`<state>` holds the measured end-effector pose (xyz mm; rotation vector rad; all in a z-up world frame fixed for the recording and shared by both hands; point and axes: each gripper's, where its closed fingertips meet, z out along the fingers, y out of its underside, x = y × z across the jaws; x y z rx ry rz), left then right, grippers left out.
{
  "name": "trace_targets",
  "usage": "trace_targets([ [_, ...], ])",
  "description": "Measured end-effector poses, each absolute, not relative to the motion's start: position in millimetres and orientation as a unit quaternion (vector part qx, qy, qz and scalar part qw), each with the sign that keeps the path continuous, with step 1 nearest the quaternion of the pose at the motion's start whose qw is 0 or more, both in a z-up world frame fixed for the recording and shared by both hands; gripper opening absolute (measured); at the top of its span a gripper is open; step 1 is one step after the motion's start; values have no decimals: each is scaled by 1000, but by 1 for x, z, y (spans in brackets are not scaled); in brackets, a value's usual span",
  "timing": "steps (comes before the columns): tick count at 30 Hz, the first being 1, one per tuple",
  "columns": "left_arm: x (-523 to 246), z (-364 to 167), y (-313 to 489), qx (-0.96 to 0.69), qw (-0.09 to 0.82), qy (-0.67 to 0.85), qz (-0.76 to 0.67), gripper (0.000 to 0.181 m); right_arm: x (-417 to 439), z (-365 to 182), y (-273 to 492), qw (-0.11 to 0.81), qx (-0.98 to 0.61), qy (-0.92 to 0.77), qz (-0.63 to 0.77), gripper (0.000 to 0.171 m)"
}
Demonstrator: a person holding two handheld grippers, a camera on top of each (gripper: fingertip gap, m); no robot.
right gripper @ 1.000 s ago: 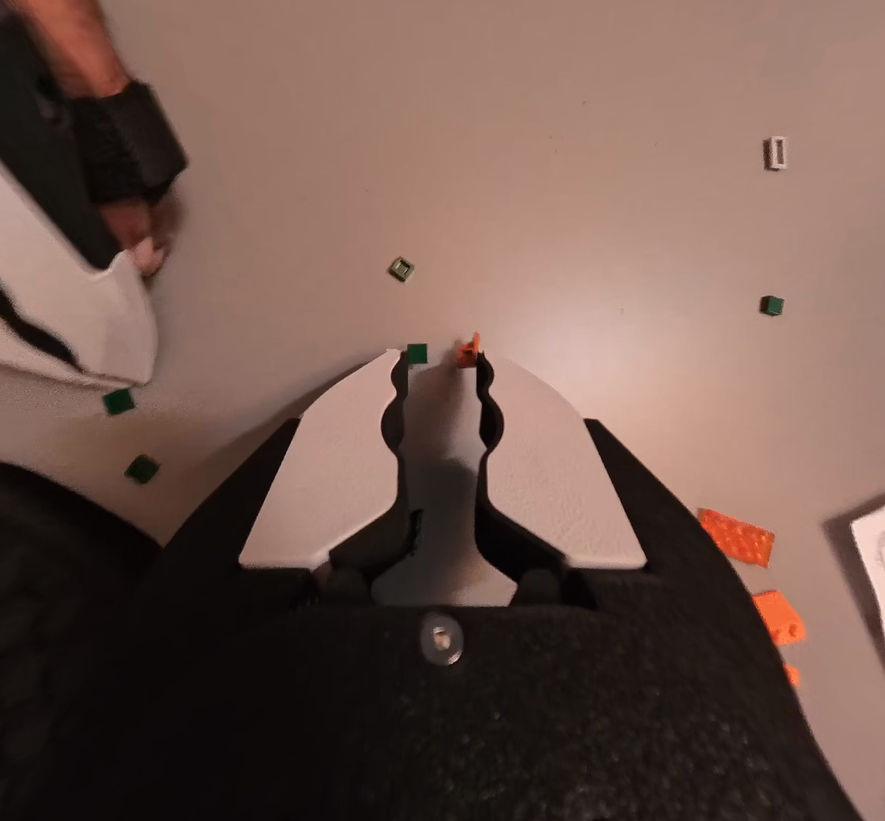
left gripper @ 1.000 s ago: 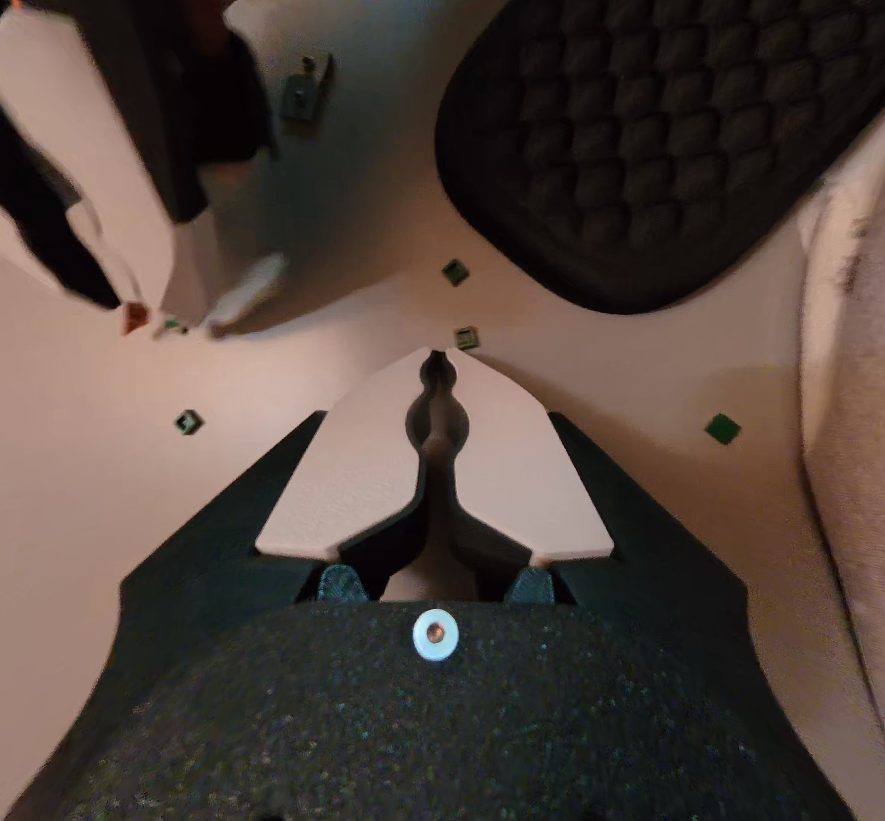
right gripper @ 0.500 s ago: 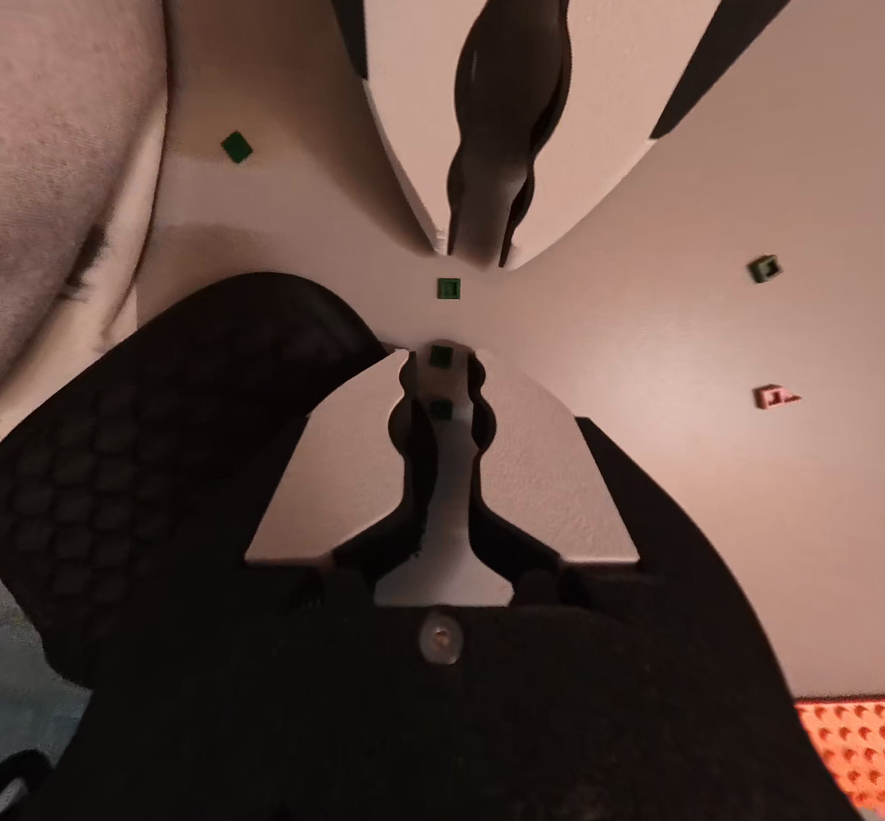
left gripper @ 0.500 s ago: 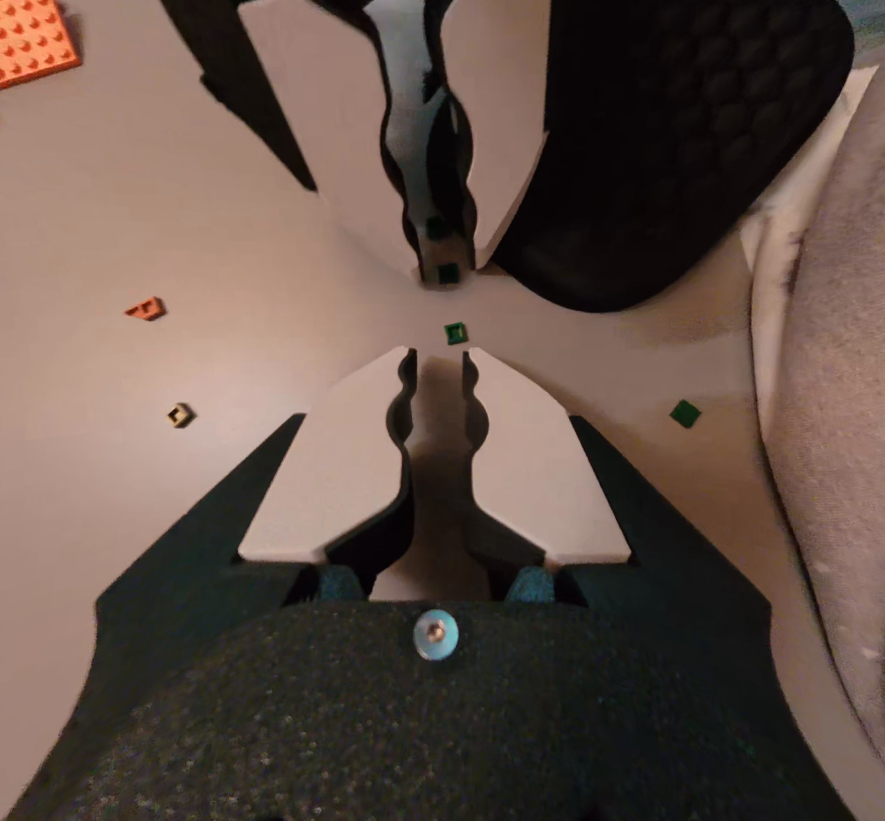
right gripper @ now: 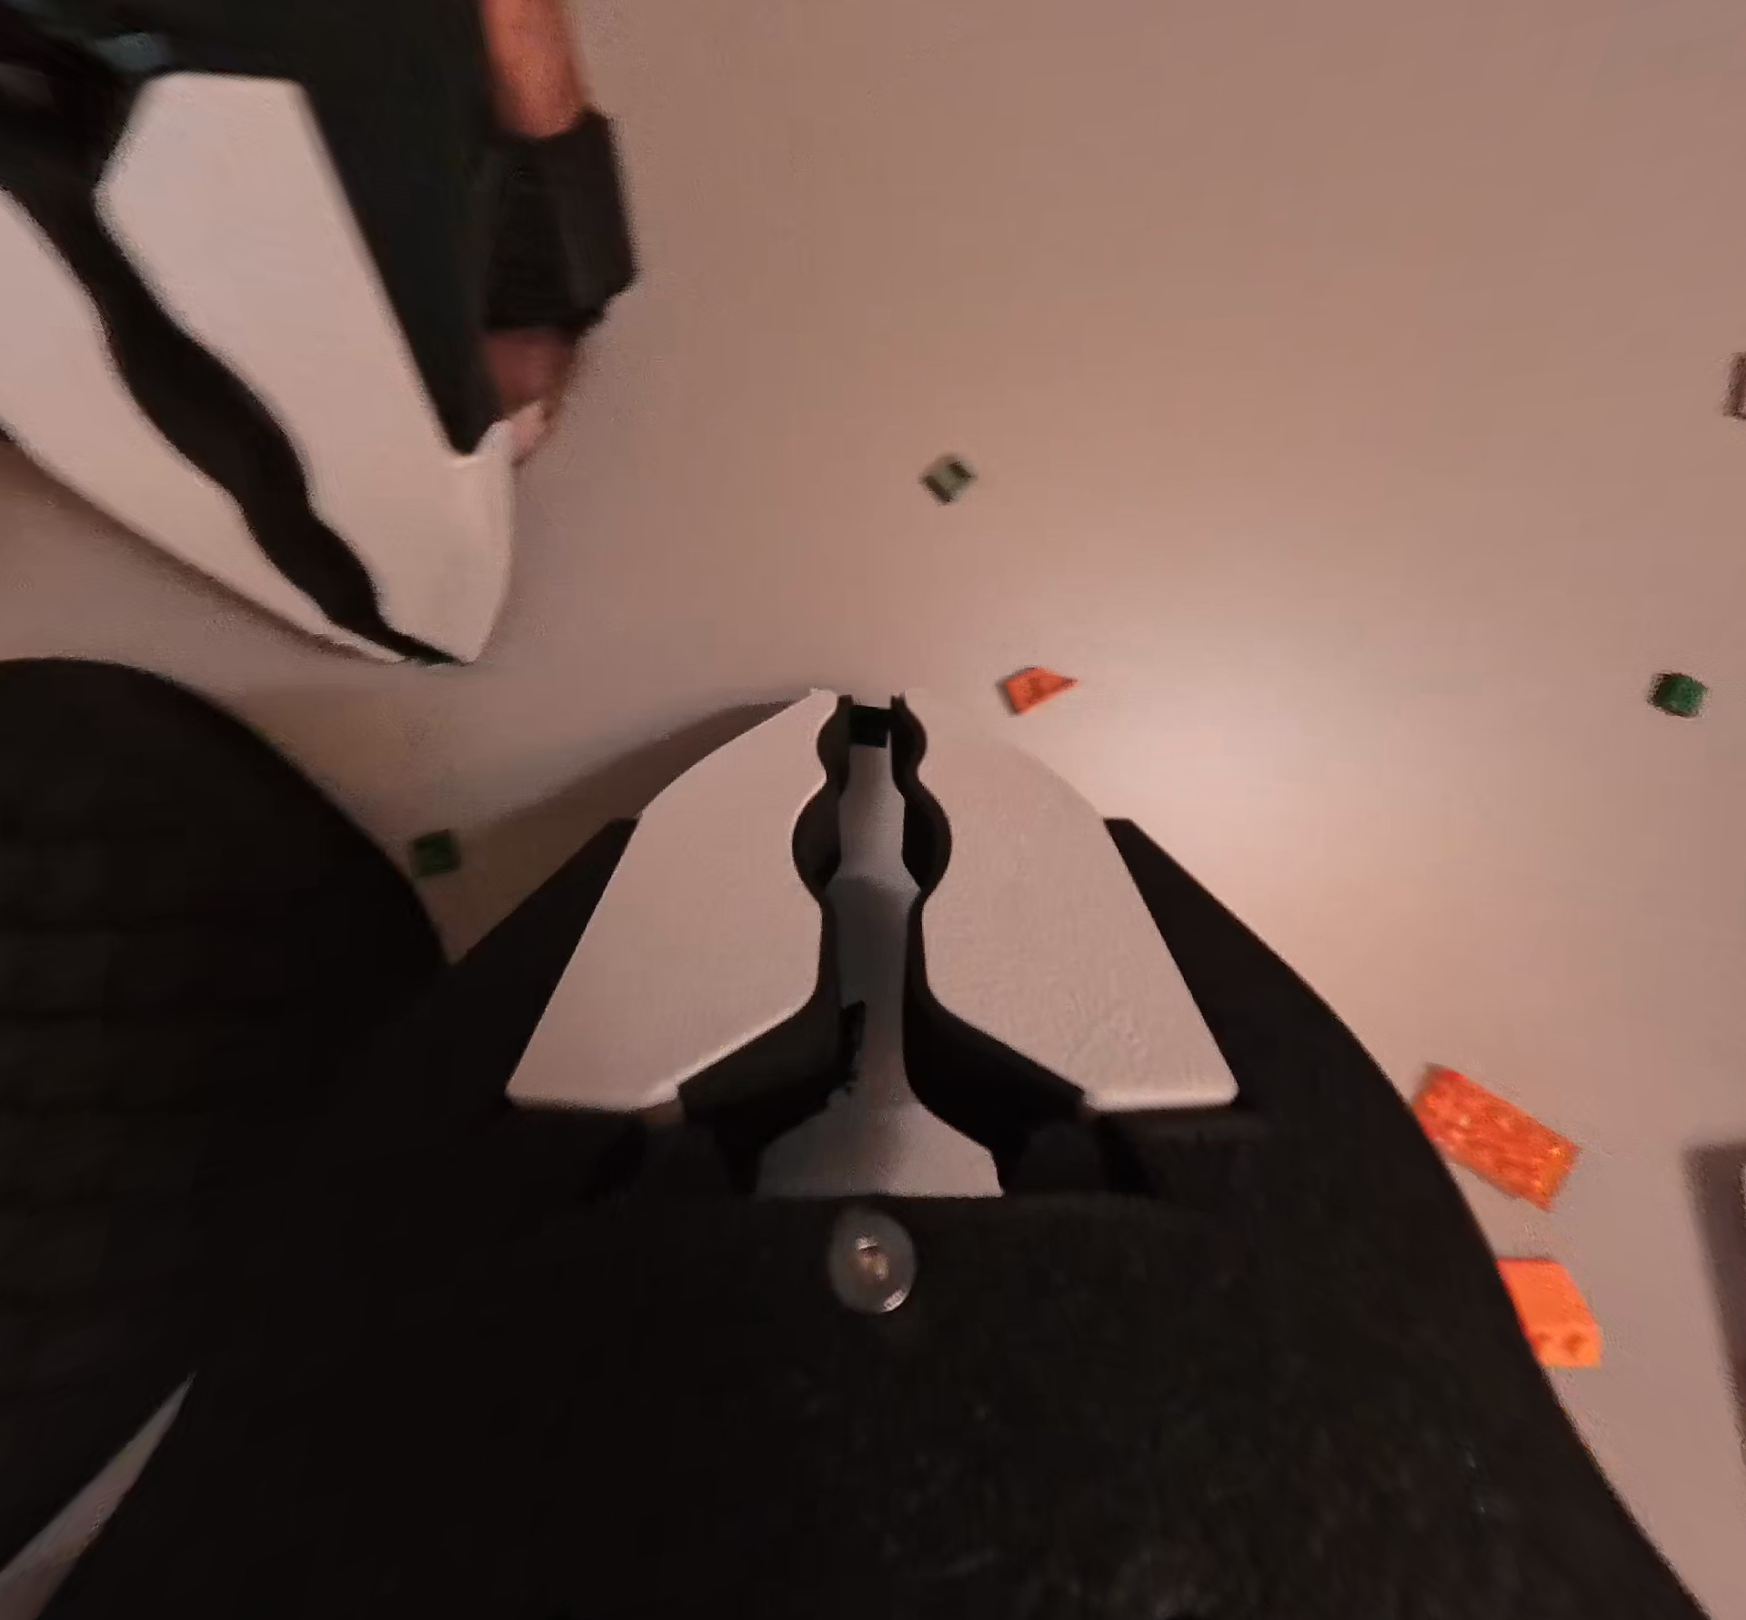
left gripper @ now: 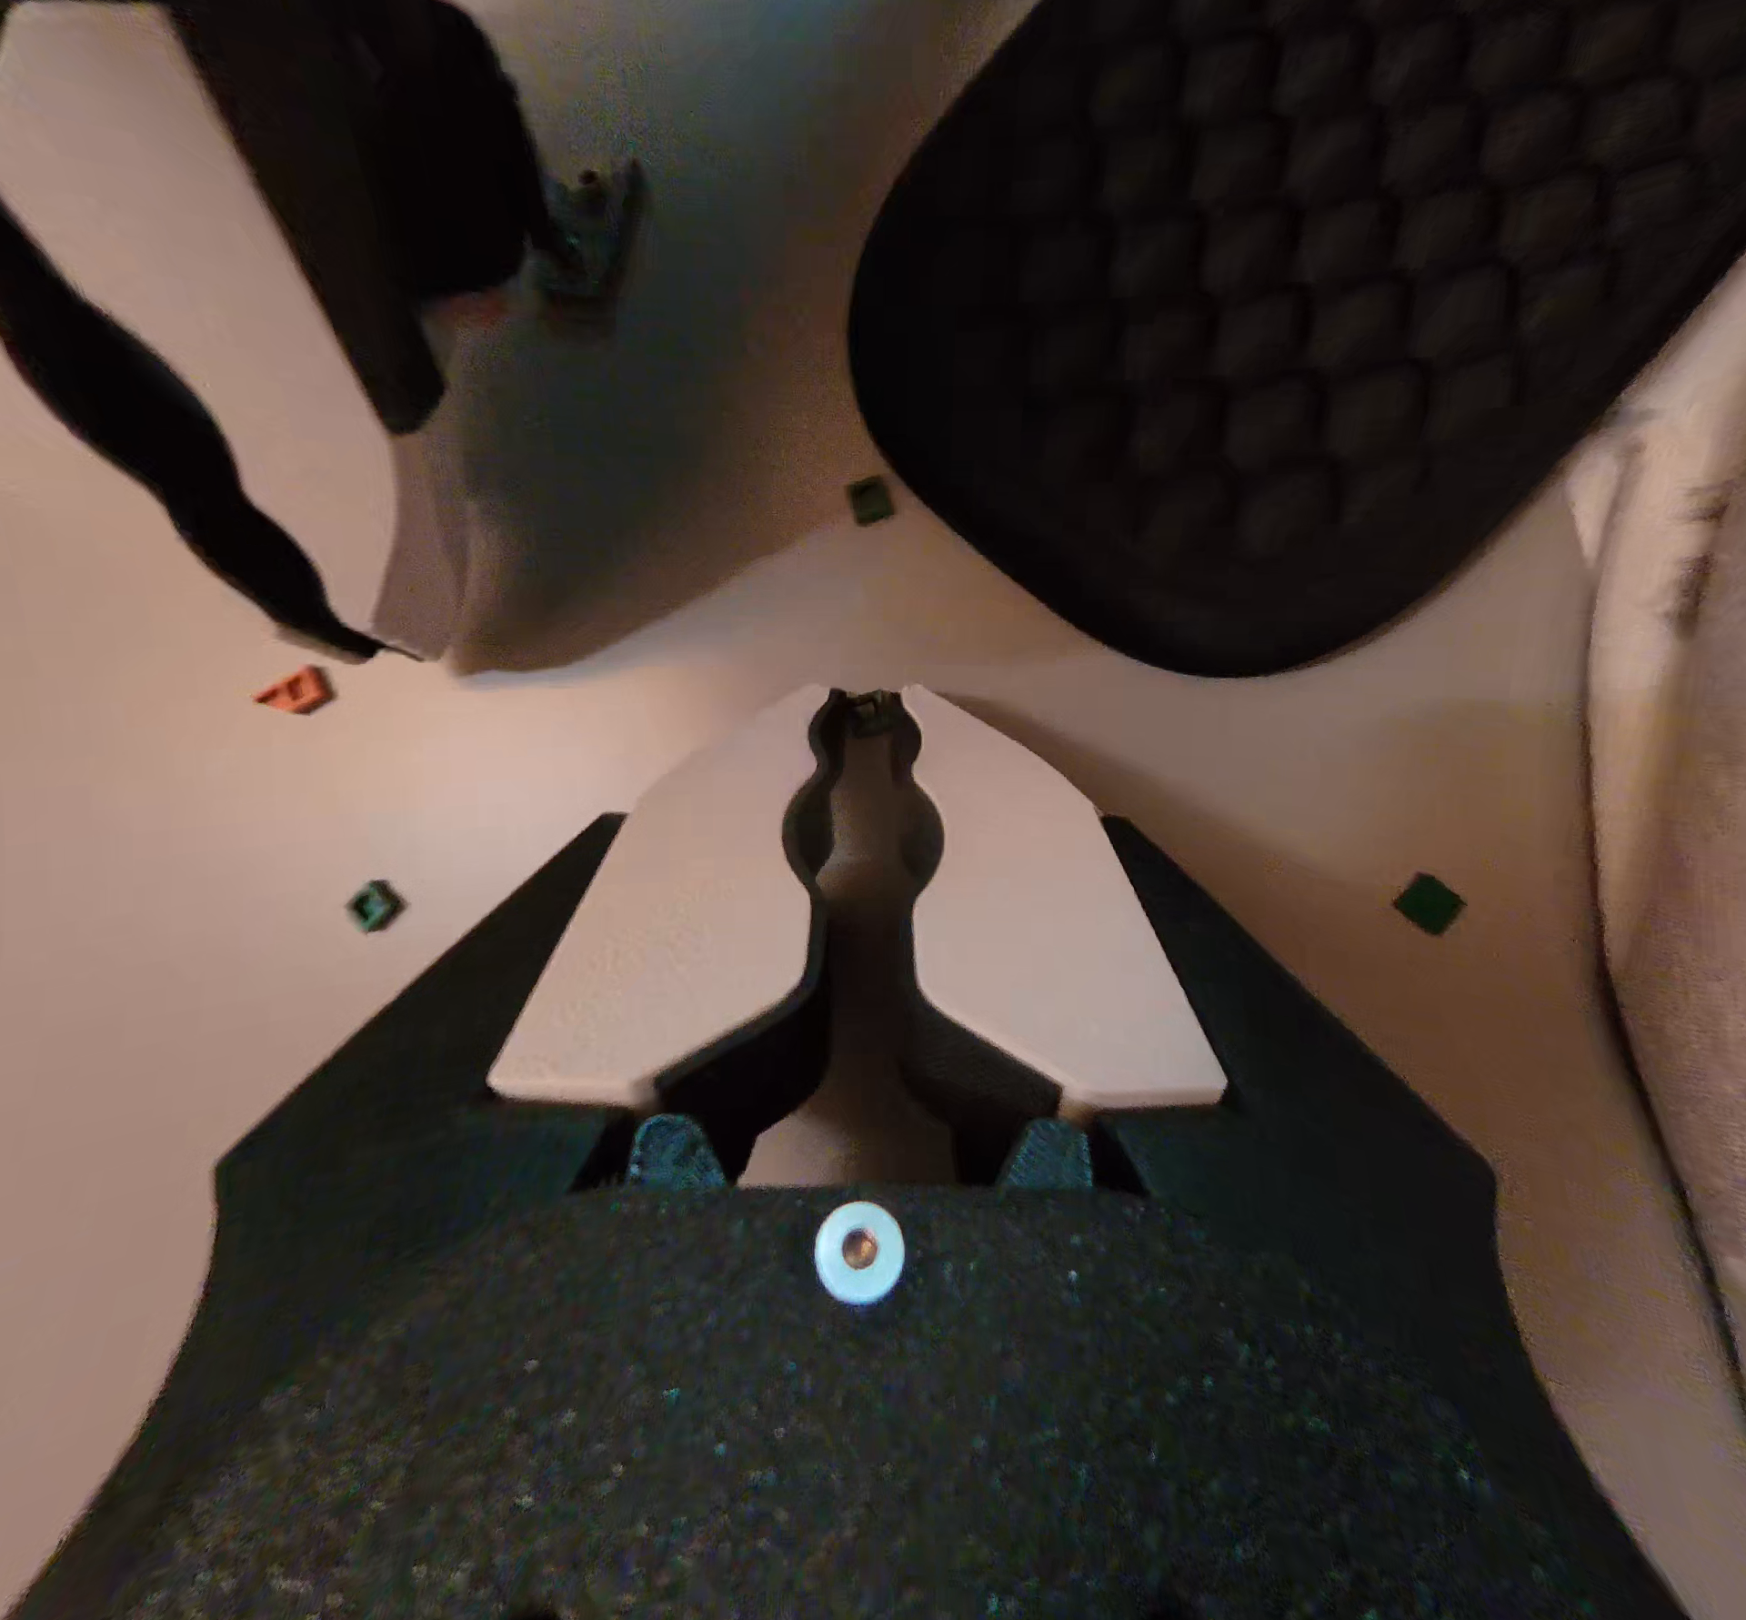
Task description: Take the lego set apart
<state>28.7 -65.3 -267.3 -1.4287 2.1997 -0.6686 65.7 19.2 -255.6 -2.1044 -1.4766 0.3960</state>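
Left wrist view showed the left gripper (left gripper: 864, 705) nearly closed, its tips pinching a tiny dark green piece (left gripper: 865, 713) just above the pale table (left gripper: 567, 781). Around it lay three loose green pieces: one to the left (left gripper: 375, 906), one to the right (left gripper: 1429, 904), and one farther ahead (left gripper: 870, 501), touching or just beside the edge of a black honeycomb-textured pad (left gripper: 1323, 252). A small orange piece (left gripper: 298, 689) sat near the blurred tips of the other tool at upper left.

Right wrist view showed the right gripper (right gripper: 871, 715) drawn almost together, clamping a small dark square piece (right gripper: 867, 722) at its tips. Nearest, at the right edge, lay two orange pieces, a chunky one (right gripper: 1549, 1324) and a flat studded plate (right gripper: 1495, 1135). A green piece (right gripper: 436, 852) lay to the left beside the black pad. Just beyond the tips sat an orange wedge (right gripper: 1037, 686), with a green piece (right gripper: 1678, 693) well to the right and a paler green one (right gripper: 949, 476) farther off. The left tool appeared blurred at upper left, held by a hand (right gripper: 529, 365).
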Motion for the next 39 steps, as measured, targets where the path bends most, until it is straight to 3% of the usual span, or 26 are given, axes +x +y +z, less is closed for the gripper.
trace_targets([
  [10,32,-256,14,-591,257,716,-268,8,60,-259,48,282,-775,-546,150,19],
  [17,29,-249,37,-601,283,704,-253,24,66,-244,17,278,-761,-562,163,24],
  [28,-15,-223,-92,-453,176,804,-341,21,56,-256,-78,115,-694,-681,205,18],
  [39,-48,-258,-147,-395,87,857,-319,28,59,-266,-78,81,-692,-701,155,5],
])
